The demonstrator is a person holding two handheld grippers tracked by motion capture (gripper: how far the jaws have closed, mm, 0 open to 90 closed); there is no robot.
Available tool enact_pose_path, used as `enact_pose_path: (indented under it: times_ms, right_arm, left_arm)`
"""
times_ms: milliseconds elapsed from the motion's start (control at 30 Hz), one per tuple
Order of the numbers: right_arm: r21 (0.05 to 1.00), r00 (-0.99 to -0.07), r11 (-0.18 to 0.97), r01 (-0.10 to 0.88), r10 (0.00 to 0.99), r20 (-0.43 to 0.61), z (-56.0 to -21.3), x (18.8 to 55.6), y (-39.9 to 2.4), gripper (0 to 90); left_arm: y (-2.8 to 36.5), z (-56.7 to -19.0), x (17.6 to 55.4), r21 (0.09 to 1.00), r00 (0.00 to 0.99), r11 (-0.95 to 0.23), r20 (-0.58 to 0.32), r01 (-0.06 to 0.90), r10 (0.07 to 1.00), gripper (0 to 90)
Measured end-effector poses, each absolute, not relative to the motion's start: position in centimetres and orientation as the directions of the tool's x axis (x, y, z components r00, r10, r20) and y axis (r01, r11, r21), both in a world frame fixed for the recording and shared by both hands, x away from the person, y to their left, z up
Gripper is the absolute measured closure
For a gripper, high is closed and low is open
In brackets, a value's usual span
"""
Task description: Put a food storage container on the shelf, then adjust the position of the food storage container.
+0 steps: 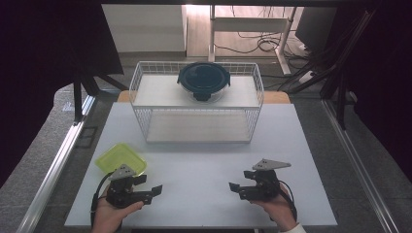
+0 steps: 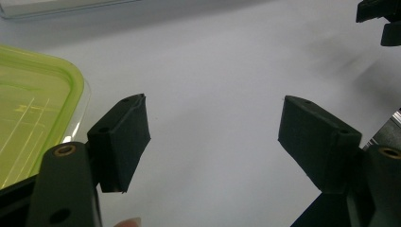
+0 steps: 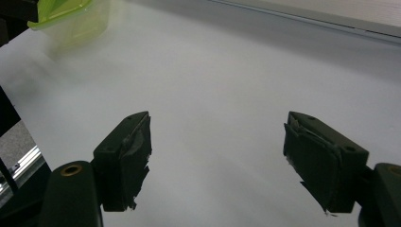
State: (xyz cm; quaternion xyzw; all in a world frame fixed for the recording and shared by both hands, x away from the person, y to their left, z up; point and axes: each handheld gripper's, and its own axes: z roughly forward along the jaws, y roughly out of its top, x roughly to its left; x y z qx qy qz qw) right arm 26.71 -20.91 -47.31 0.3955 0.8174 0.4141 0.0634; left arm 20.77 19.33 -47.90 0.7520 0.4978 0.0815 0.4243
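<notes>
Green-lidded box [image 1: 120,158] is sitting near the left edge of the table [image 1: 204,160], toward the front-left corner, lid on and lying flat, nothing holding it. The left gripper [image 1: 154,190] is resting low at the front edge just beside that box, tips pointing toward the table's middle, not at the box; in the left gripper view the box [image 2: 33,113] is lying just off the outer side of the left-hand jaw, apart from it. Jaws are standing spread, with bare table between them. The right gripper [image 1: 234,188] is mirroring it at the front edge, right of centre, tips also facing inward; its jaws are spread too, gripping nothing, and in the right gripper view the box [image 3: 71,19] is showing far off at the top left. A wire basket [image 1: 197,104] is occupying the back edge, with a dark round container [image 1: 203,80] sitting on its upper shelf, well apart from both hands. My read: this is the idle or start pose, and no reach is under way yet. The box looks like the likely target since it is nearest the left hand. The next move is calling for turning the left gripper toward the box, lining the spread jaws over its rim or a corner, then closing. The lid looks slick and low, so a shallow bite may be slipping.
</notes>
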Motion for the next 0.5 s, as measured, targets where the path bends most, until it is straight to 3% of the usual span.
enact_pose_path:
  times_ms: [500]
  right_arm:
    - [0.729,-0.680,0.340,0.594,0.697,0.229,-47.3,26.9,-21.3,24.4]
  left_arm:
    - [20.4,-47.0,21.0,0.754,0.478,-0.120,-0.276,0.646,0.834,28.5]
